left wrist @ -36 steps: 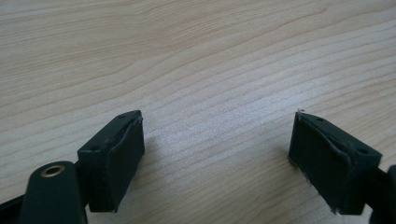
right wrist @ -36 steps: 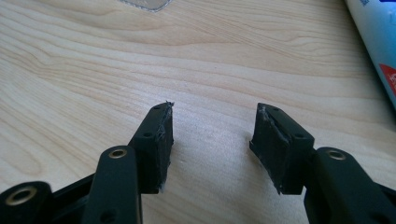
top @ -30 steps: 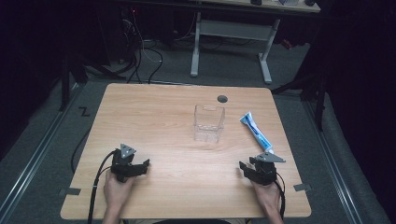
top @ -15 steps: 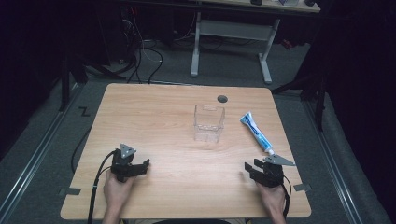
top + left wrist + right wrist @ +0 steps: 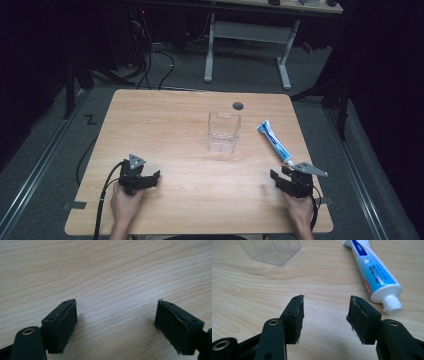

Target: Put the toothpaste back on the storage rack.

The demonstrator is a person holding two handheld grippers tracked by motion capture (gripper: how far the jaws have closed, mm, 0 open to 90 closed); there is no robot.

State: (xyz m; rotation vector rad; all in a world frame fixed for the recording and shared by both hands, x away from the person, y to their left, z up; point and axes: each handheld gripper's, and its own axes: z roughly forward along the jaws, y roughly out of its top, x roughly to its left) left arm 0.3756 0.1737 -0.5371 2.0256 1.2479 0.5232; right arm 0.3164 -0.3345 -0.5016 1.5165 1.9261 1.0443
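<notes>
The counter (image 5: 165, 125) is pale blond wood with fine wavy grain lines running across it, and a small dark grey round spot (image 5: 238, 106) sits near its far edge. The toothpaste tube (image 5: 372, 270) is white and light blue, with a darker blue band, a thin red stripe along one side, dark blue lettering and a white cap. The clear box (image 5: 224, 131) is colourless and see-through, with faint ribbed lines on its wall. The left gripper (image 5: 116, 322) and the right gripper (image 5: 324, 315) have matte black jaws with brass-coloured rivet holes; each carries a grey three-cornered plate on top. The floor (image 5: 60, 165) around is dark grey.
</notes>
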